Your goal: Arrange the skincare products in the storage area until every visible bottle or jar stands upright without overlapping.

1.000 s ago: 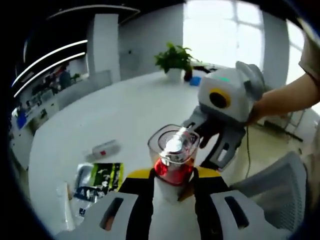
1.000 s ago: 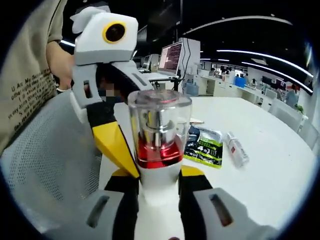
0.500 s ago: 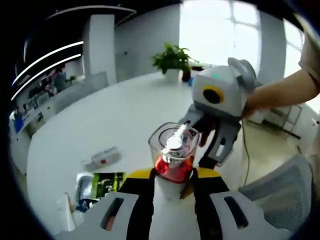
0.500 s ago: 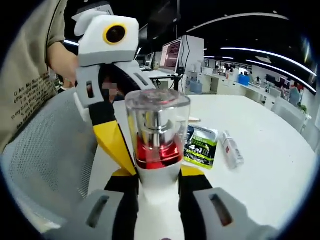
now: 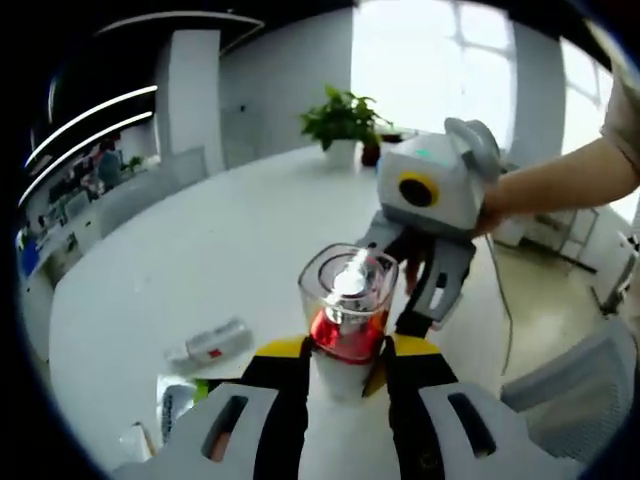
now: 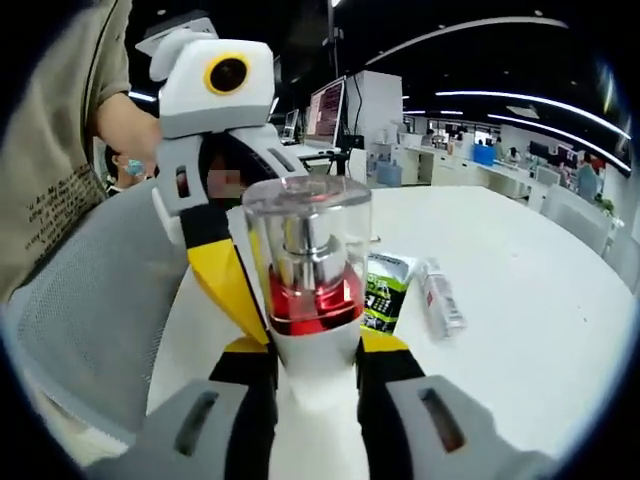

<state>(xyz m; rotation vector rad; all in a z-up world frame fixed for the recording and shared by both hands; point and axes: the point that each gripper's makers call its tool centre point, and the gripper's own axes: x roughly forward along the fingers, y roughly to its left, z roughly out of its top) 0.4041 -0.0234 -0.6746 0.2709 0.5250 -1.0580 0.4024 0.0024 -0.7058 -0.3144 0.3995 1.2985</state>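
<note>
- Since a second ago both cameras have swung: in the left gripper view the green sachet has slid almost out at the lower edge, and in the right gripper view the sachet and tube sit closer in behind the bottle; that is the hands turning, not the things moving.
- Pump bottle (image 5: 346, 318), white-bodied with a red collar and a clear cap over a silver pump, stands upright and is held by both claws at once, above the white table (image 5: 230, 240).
- Left gripper (image 5: 346, 372) is pinching the bottle's white body from either side.
- Right gripper (image 6: 314, 372) is clamped on the same white body; in the left gripper view it reaches in from the far right (image 5: 425, 290).
- Key relation: the bottle's long axis runs straight up out of each claw, so I judge neither hand is nearer; either could set it down.
- Small tube (image 5: 210, 343) lies flat on the table, left of the bottle and well apart; it is not yet upright.
- Green sachet (image 6: 380, 292) lies flat just beside the tube (image 6: 437, 296).
</note>
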